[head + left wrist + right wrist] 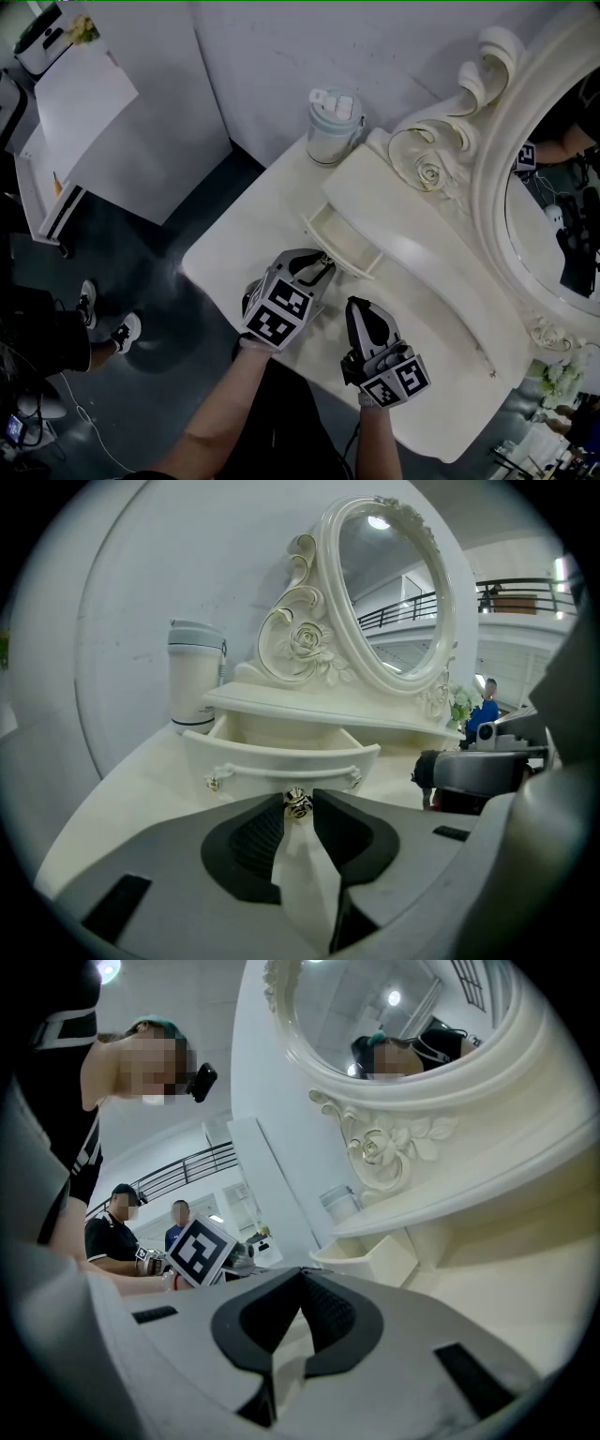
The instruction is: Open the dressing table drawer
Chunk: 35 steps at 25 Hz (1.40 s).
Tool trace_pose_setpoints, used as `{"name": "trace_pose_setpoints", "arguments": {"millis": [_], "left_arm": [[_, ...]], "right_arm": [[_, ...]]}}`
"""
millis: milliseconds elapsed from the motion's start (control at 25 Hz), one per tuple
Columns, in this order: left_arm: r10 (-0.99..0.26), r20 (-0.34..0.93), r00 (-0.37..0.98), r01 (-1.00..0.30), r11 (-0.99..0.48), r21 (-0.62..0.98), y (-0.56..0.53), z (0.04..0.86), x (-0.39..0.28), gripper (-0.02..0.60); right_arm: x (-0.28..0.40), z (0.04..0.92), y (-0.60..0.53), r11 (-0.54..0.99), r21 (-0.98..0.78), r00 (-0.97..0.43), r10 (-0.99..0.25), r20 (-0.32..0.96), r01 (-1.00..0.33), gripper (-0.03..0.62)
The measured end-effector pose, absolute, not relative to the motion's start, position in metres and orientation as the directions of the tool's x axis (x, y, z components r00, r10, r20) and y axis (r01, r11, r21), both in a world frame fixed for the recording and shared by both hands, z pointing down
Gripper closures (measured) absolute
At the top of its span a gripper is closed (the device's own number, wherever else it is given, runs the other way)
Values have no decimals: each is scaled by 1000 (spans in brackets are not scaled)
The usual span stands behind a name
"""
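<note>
The cream dressing table [248, 251] has a small drawer [345, 239] pulled part way out from under its shelf. In the left gripper view the drawer front [281, 759] carries a curved handle, with a small gold-and-black knob [298, 803] at its middle. My left gripper [298, 801] is shut on that knob, pinching it at the very fingertips. In the head view the left gripper [322, 269] reaches the drawer front from the near side. My right gripper [360, 312] hovers over the tabletop just to its right, shut and empty, fingertips [314, 1288] touching. The drawer [370, 1255] lies ahead of it.
A pale lidded flask [333, 127] stands at the table's back corner beside the drawer. The ornate oval mirror [553, 197] rises behind the shelf. White panels [112, 112] stand to the left. A person's feet [112, 328] are on the dark floor; onlookers [127, 1232] stand further back.
</note>
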<state>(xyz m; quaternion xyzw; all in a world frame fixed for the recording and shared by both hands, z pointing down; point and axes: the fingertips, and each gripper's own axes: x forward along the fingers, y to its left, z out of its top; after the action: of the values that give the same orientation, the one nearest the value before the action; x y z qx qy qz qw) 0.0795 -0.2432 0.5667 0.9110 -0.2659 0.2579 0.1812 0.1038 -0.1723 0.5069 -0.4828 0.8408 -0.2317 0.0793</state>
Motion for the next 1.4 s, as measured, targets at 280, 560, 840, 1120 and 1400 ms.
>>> {"name": "trace_pose_setpoints", "arguments": {"millis": [280,560,840,1120,1400], "left_arm": [[-387,567,727,-579,-790,203,-240,568,78,474],[-383,567,729,-579,-787,213,-235,569,76,474],[-388,562,730,-582,-784,214,-233,567,73,474],[-387,564,730,-584,-782,219,-231,567,71,474],[-384,570,726,-585,-781,218,-228,565,66,472]], "right_arm": [[100,506,-172,435,-470,-532,-842,90,-768,589],[99,507,-172,439,-471,-538,-838,91,-765,589],[96,508,-171,443,-473,-544,-833,95,-762,589],[95,508,-170,446,-473,-548,-830,98,-760,589],[92,509,-170,446,-475,-551,-829,102,-759,589]]}}
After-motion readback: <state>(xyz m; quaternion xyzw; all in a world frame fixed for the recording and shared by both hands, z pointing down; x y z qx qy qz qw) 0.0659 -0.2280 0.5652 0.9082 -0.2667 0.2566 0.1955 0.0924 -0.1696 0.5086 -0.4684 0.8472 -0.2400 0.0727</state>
